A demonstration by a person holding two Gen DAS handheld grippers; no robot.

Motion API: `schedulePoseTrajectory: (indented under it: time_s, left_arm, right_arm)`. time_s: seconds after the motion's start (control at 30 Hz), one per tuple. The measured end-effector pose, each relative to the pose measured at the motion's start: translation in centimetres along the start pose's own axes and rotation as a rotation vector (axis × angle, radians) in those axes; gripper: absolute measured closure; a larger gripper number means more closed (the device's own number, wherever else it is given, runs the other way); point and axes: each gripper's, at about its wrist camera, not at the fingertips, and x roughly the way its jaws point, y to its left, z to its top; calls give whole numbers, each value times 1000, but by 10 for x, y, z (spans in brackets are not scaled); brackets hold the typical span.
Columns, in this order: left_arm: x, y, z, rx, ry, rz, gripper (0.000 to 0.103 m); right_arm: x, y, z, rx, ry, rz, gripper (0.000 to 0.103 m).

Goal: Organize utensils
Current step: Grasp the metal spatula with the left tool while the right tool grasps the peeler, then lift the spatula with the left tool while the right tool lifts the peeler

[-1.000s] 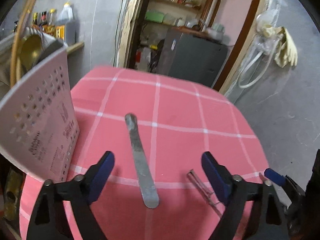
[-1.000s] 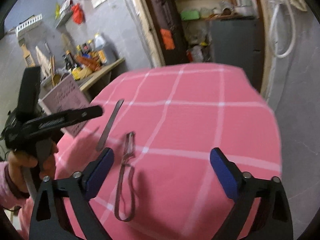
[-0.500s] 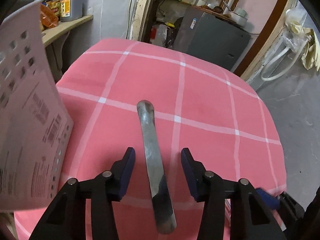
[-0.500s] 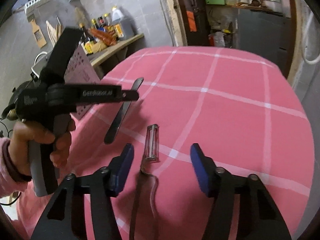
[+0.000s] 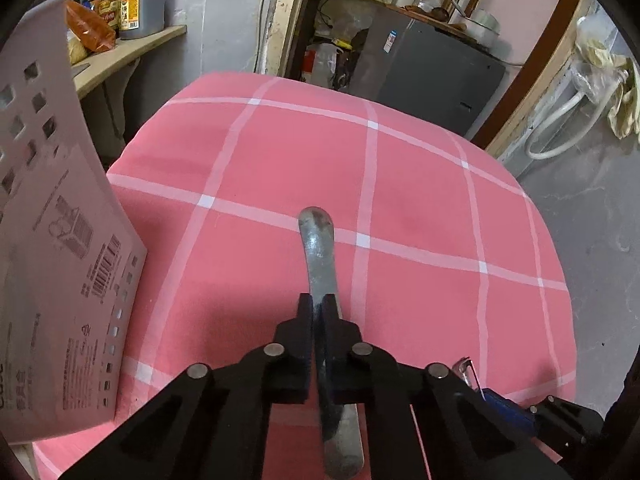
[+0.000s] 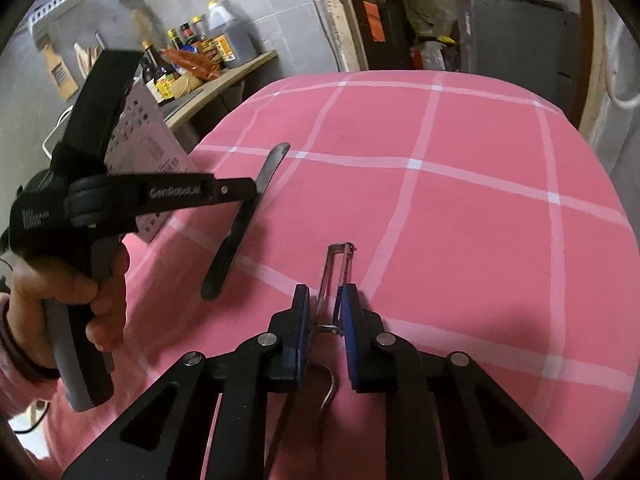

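Observation:
A flat metal knife lies on the pink checked tablecloth, pointing away from me. My left gripper is shut on its middle, and the near end runs back under the jaws. The right wrist view shows the same left gripper clamped on the knife, held by a hand. A wire-framed metal peeler lies nearer the front. My right gripper is closing on it, its blue pads against both sides of the frame. The peeler's tip shows at the lower right of the left wrist view.
A pale perforated plastic basket with a printed label stands at the table's left edge, also the basket behind the left gripper. A wooden shelf with bottles is beyond it. A grey cabinet stands past the far edge.
Both grippers came forward and down over their utensils. The left jaws went from wide open to shut on the knife. The right jaws narrowed from wide open onto the peeler.

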Motion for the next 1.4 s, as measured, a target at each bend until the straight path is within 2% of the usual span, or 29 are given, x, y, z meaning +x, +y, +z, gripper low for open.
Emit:
schedulePoseTrajectory:
  time_s: [0.3, 0.37, 0.67, 0.77, 0.9, 0.93, 1.07, 1.2, 1.23, 1.4]
  left_arm:
    - [-12, -4, -29, 50, 82, -89, 100]
    - [-13, -5, -32, 65, 80, -96, 100]
    - [4, -6, -6, 7, 56, -101, 96]
    - [9, -8, 5, -2, 58, -105, 90]
    - [16, -16, 15, 3, 54, -124, 69]
    - [17, -20, 16, 10, 52, -121, 66]
    - [24, -36, 22, 74, 55, -47, 68]
    - [27, -42, 27, 125, 77, 22, 87]
    - [28, -42, 29, 133, 86, 30, 87]
    - [28, -39, 33, 124, 130, -4, 87]
  right_arm:
    - [-12, -8, -8, 41, -9, -46, 89]
    - [-15, -12, -9, 51, -21, -57, 89]
    - [-10, -30, 7, 88, -52, -94, 89]
    - [-8, -39, 12, 112, -64, -103, 89]
    - [-7, -51, 19, 124, -80, -124, 89]
    - [-7, -54, 22, 127, -82, -126, 89]
    - [-4, -63, 27, 135, -77, -131, 89]
    - [1, -66, 28, 149, -66, -121, 88]
    - [3, -67, 29, 154, -57, -114, 88]
    - [14, -72, 37, 170, -15, -88, 85]
